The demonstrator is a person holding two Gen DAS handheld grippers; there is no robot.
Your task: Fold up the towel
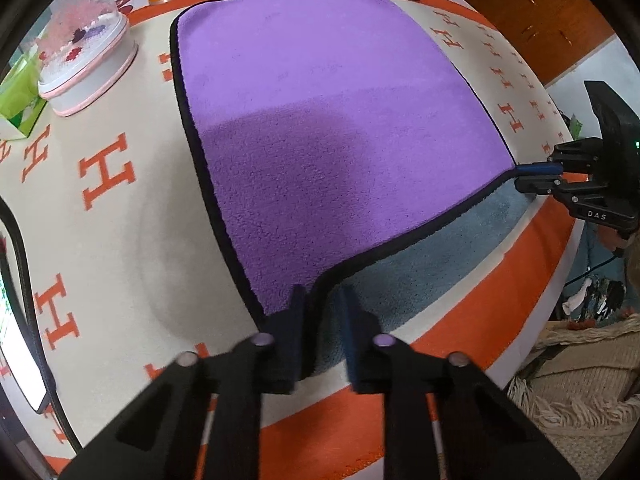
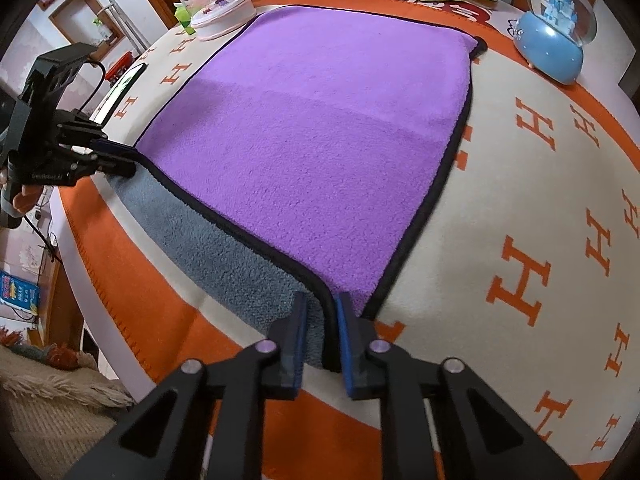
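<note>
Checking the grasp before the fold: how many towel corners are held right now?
2. The left gripper pinches the near left corner of the towel; the right gripper pinches the near right corner. The far corners lie free on the table.

Fleecy matt purple towel (image 1: 320,120) on woven cloth blanket (image 1: 120,240)

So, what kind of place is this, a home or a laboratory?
Most likely a home, probably a living room. The purple towel lies on a table covered with an orange and cream blanket. Ornaments stand at the back, such as a blue snow globe, and a woven rug lies on the floor.
</note>
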